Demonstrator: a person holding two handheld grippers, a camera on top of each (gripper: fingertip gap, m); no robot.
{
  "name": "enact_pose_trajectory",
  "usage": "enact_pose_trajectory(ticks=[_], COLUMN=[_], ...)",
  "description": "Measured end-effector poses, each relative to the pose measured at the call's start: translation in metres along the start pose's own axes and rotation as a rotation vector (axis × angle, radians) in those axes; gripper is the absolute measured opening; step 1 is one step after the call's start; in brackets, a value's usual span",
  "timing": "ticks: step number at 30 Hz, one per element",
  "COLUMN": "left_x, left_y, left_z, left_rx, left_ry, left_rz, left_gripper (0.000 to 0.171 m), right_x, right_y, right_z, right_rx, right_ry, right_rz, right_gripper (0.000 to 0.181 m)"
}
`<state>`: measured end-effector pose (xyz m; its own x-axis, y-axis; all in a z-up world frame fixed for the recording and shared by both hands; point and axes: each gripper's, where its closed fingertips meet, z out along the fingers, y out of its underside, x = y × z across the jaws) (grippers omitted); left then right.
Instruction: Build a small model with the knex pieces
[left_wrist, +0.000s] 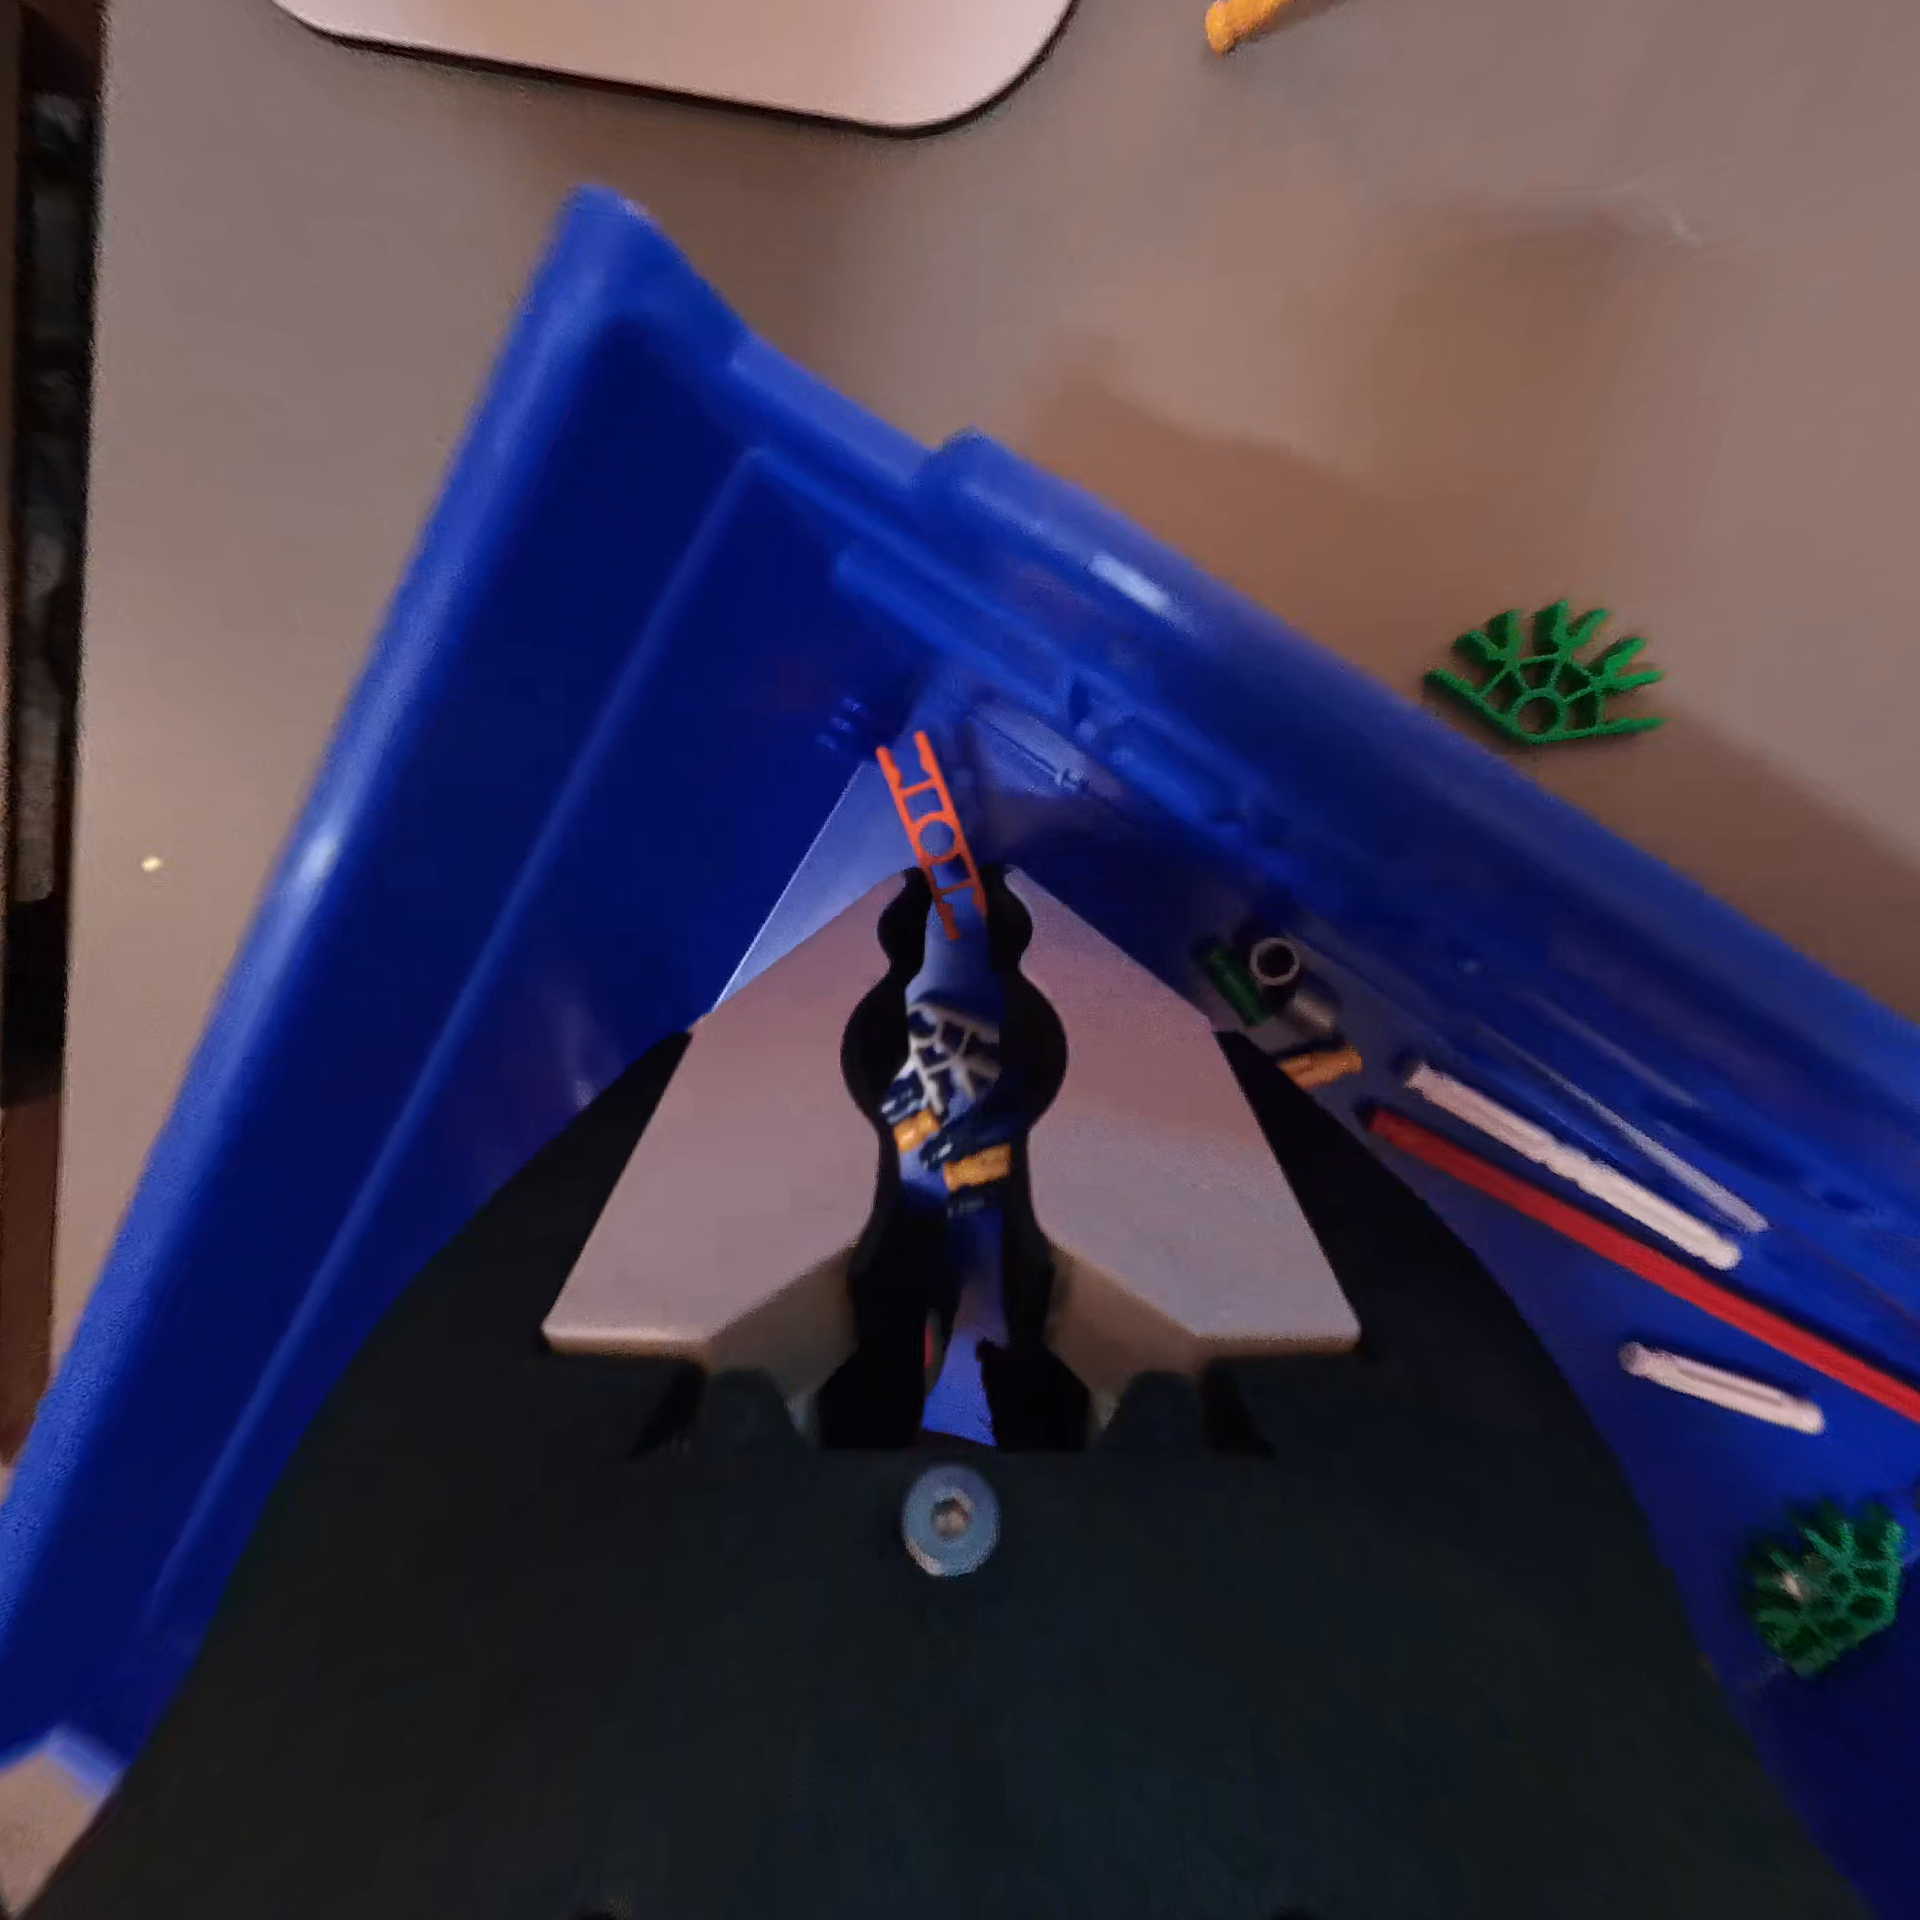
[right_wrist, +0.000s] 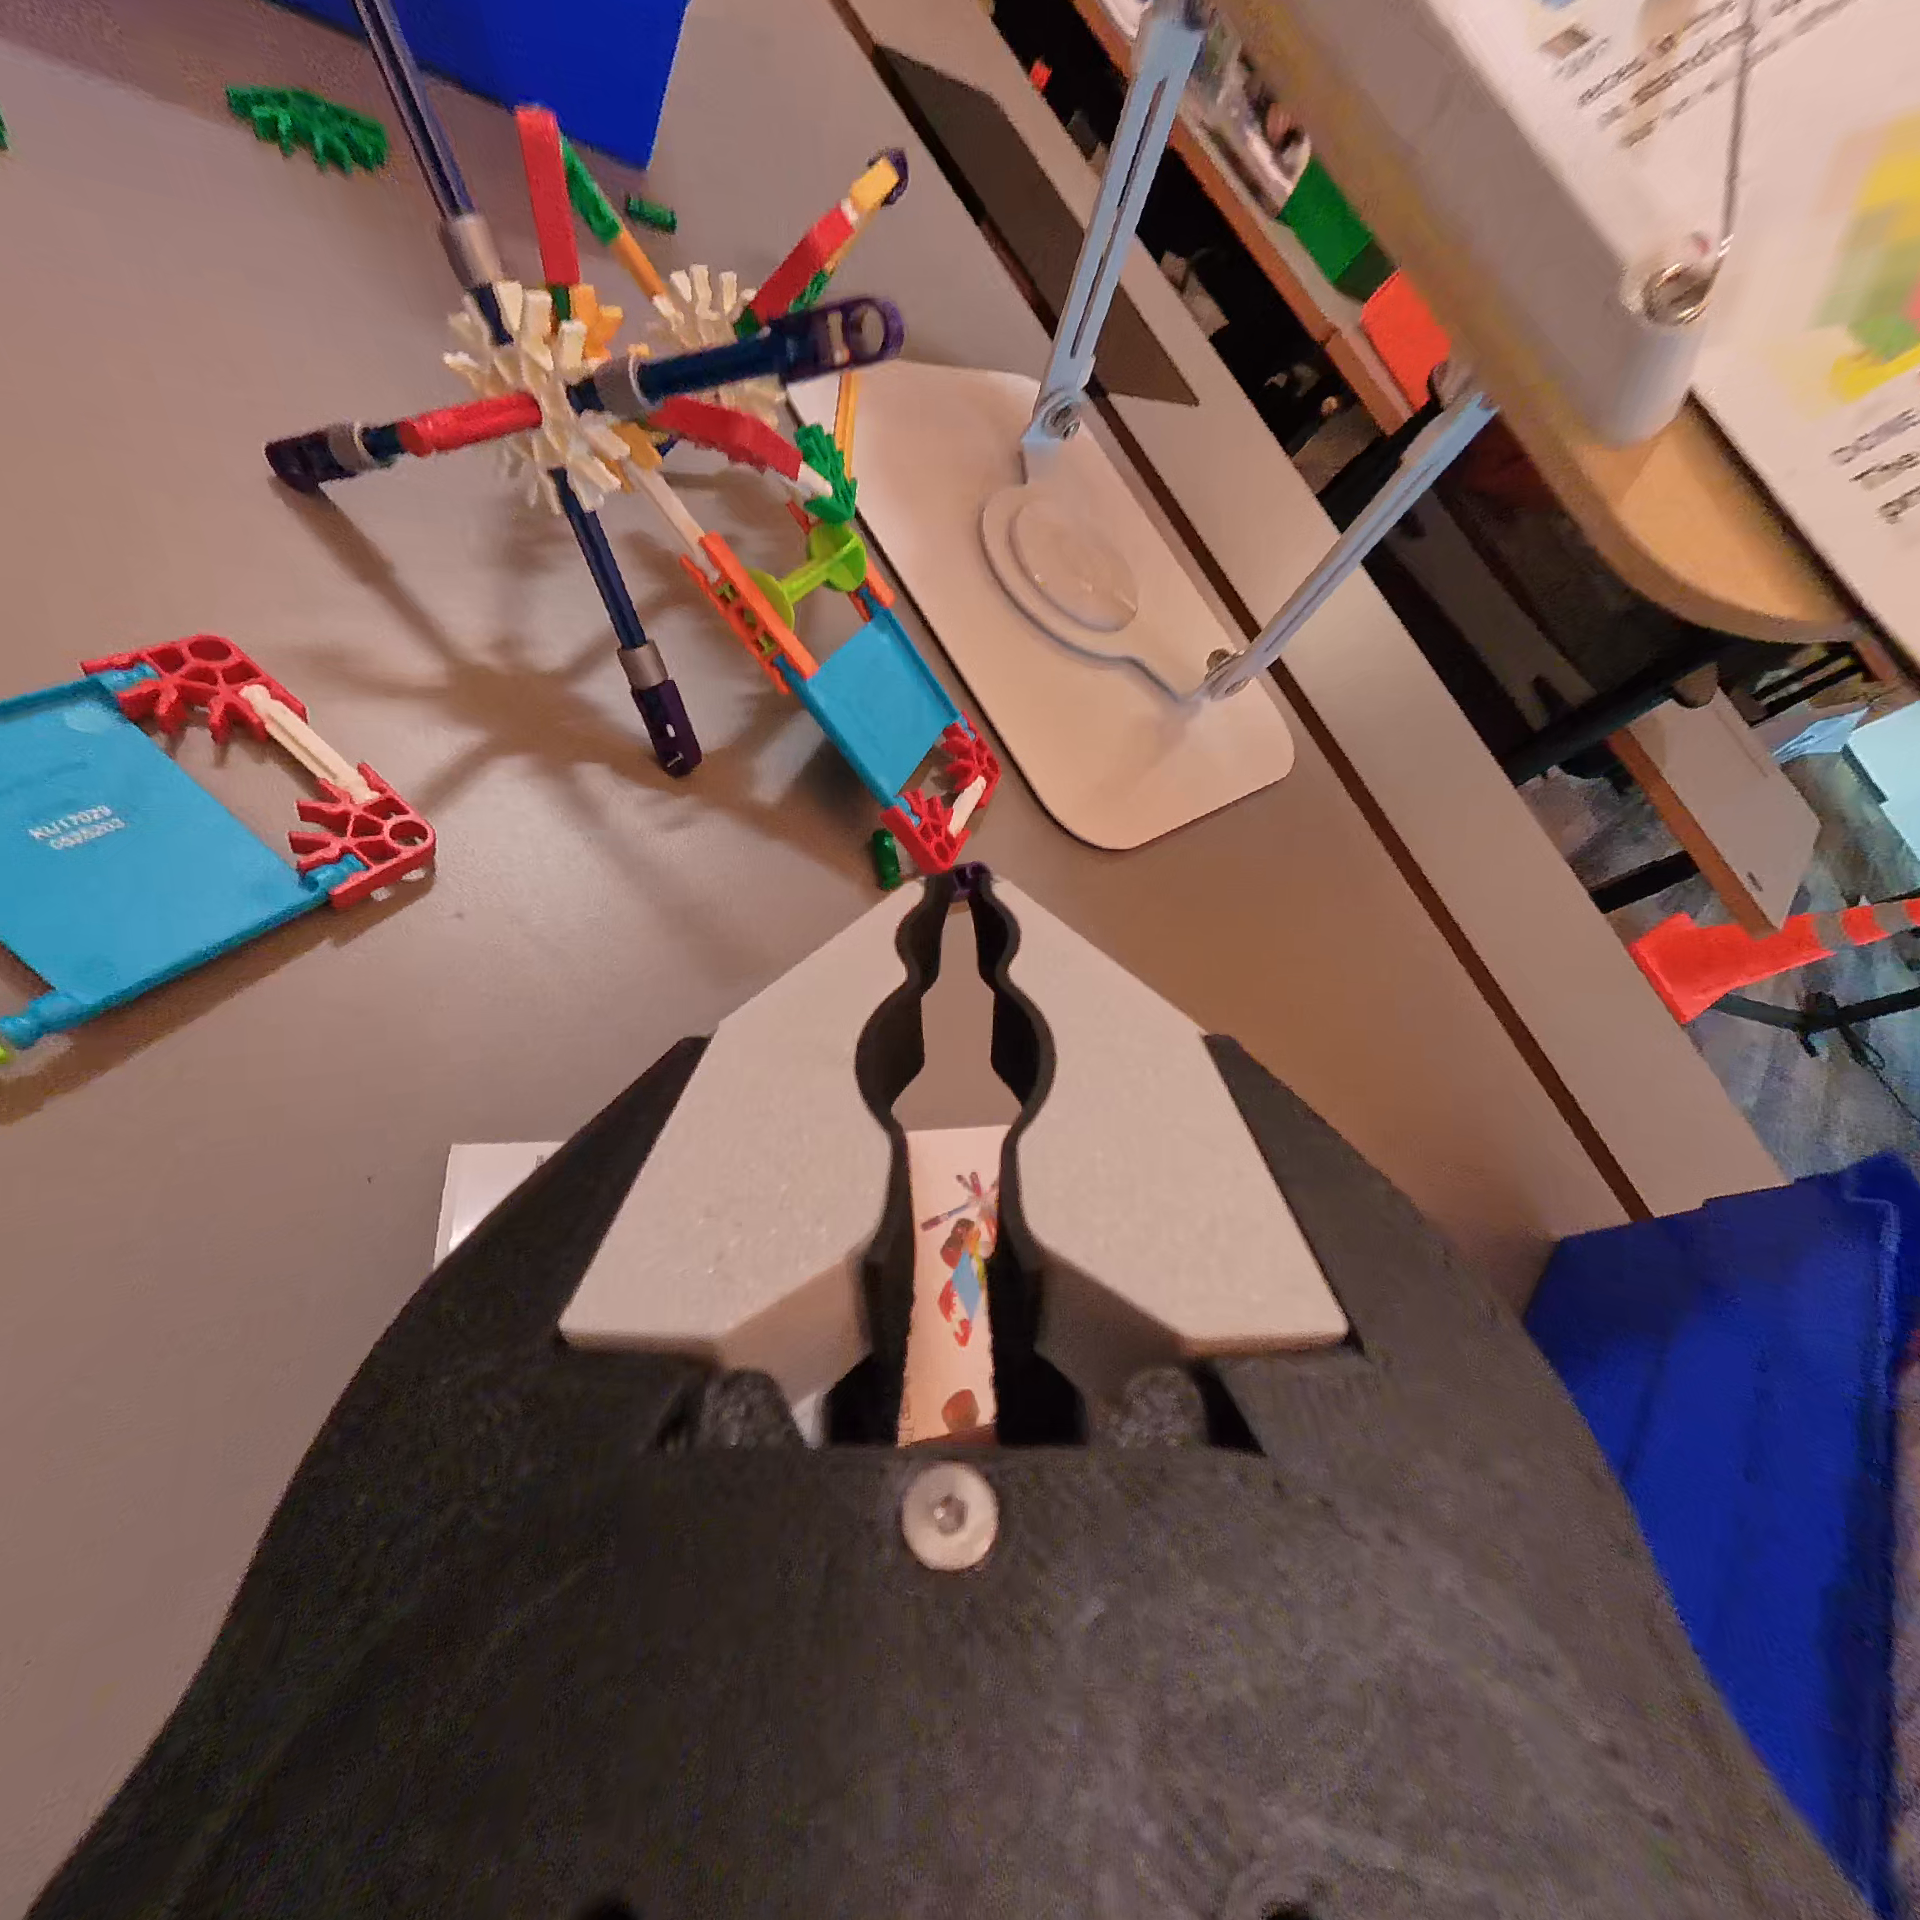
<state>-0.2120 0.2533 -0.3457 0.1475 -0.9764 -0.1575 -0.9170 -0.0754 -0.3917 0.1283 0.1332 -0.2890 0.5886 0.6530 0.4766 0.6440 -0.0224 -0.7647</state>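
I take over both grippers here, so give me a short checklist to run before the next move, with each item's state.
1. Left gripper shut on the orange connector: ok.
2. Connector inside the blue bin: ok.
3. Right gripper shut on the purple piece: ok.
4. Purple piece joined to the model: cannot tell.
5. Model resting on the table: ok.

left gripper (left_wrist: 951, 894) | black wavy jaws, grey wedges, silver screw | right gripper (right_wrist: 961, 891) same

Grey-brown tabletop (right_wrist: 582, 1195), warm light; white lamp base (right_wrist: 1091, 665) on it, cluttered shelving (right_wrist: 1299, 208) behind, patterned floor (right_wrist: 1787, 1039).
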Motion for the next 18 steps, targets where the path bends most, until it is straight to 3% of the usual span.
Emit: enact_pose_trajectory(ticks=[6, 9, 11, 14, 18], left_x=[-0.014, -0.008, 0.014, 0.068, 0.151], left_y=[-0.023, -0.048, -0.077, -0.131, -0.194], left_z=[-0.083, -0.128, -0.145, -0.144, -0.1], left_rx=[0.053, 0.044, 0.074, 0.131, 0.2], left_ry=[-0.161, -0.322, -0.351, -0.321, -0.258], left_rz=[0.028, 0.142, 0.218, 0.363, 0.612], left_gripper=[0.009, 0.009, 0.008, 0.008, 0.008], right_x=[0.006, 0.002, -0.005, -0.02, -0.04], right_y=[-0.021, -0.04, -0.053, -0.074, -0.092], right_z=[-0.015, -0.024, -0.029, -0.036, -0.05], right_rx=[0.081, 0.143, 0.177, 0.231, 0.293], right_ry=[0.015, 0.004, -0.014, -0.074, -0.208], right_rz=[0.041, 0.037, 0.024, 0.023, 0.083], right_gripper=[0.005, 0.006, 0.007, 0.01, 0.013])
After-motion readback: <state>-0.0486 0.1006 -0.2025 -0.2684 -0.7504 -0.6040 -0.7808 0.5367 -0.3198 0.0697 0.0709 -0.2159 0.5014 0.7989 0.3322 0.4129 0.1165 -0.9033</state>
